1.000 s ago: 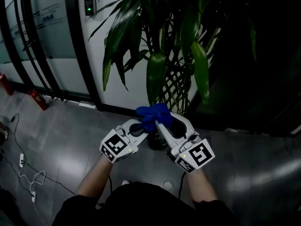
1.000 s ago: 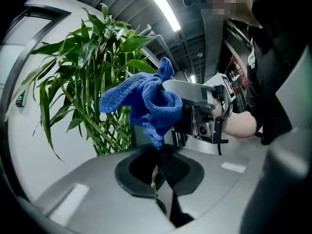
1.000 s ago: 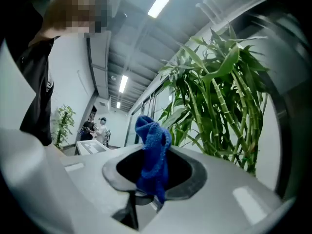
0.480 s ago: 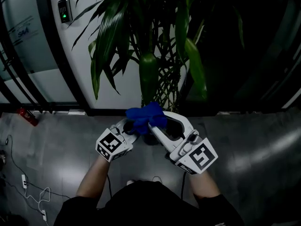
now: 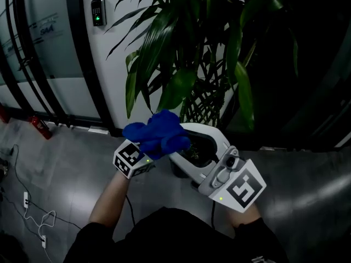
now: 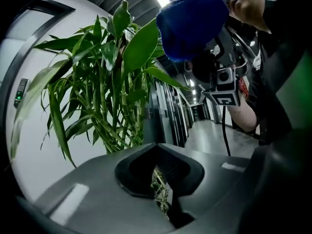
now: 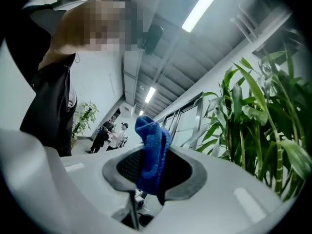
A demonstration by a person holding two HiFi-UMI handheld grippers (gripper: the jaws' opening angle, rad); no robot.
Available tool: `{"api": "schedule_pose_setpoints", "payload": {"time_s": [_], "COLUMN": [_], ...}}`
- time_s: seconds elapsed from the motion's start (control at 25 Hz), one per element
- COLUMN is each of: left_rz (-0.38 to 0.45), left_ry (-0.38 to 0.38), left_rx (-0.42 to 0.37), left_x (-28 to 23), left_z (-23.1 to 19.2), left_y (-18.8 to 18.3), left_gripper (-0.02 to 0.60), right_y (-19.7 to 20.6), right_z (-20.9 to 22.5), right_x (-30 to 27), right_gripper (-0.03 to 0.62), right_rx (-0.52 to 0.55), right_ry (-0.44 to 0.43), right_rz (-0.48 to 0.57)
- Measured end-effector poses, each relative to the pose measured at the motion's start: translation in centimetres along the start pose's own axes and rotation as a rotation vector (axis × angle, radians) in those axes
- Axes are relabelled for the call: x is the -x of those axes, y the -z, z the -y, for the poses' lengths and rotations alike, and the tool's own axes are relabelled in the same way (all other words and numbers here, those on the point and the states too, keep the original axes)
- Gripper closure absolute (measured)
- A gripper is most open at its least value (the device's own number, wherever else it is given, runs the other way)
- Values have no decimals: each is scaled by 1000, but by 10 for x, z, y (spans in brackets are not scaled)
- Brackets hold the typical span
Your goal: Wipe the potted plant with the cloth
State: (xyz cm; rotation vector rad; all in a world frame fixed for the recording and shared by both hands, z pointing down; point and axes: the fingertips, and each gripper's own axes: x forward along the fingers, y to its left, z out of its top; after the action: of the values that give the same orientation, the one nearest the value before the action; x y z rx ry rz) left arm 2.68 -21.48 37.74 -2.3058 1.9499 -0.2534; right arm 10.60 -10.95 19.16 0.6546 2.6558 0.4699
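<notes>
The potted plant [image 5: 181,53] rises in front of me, with long green leaves against a white wall. A bunched blue cloth [image 5: 156,133] hangs just below its lowest leaves. My white right gripper [image 5: 174,148] is shut on the cloth [image 7: 152,155], which sticks up between its jaws. In the head view the cloth hides most of my left gripper, and only its marker cube [image 5: 130,159] shows. In the left gripper view my left gripper [image 6: 163,199] has its jaws nearly closed with nothing between them, and the plant [image 6: 97,91] and the cloth [image 6: 195,18] lie beyond.
A card reader [image 5: 97,11] hangs on the wall beside dark-framed glass panels. Cables [image 5: 33,212] lie on the grey floor at the left, near a red object [image 5: 43,127]. People [image 7: 109,134] stand far down the corridor.
Both grippers have risen with the cloth, closer to the lower leaves. The cloth now covers the left gripper's jaws in the head view.
</notes>
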Motion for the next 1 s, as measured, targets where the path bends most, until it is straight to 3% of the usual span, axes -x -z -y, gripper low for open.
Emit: {"api": "schedule_pose_setpoints", "payload": {"time_s": [0.32,0.52,0.68,0.84,1.0], "left_rz": [24,84,78,54,55], "left_ry": [12,17,32,54,71], "left_rx": [-48,-36,-30,-24,-32], "left_x": [-8,-14,-24,-34,-44], "left_z": [-15,-28,-29,-25,-23], "left_y": [-22,-38,-39,-31,-35], "left_gripper": [575,575,575,575,575], "right_y": [-26,-40,-63,-72,-72], "right_z": [6,21,30,48,81], "right_x": [2,25,47,69,68], "right_gripper": [485,485,485,485,485], "right_rx": [4,26,10,61,44], "right_ry": [-15,39,58,152,260], "right_rz": [75,103,166,163,160]}}
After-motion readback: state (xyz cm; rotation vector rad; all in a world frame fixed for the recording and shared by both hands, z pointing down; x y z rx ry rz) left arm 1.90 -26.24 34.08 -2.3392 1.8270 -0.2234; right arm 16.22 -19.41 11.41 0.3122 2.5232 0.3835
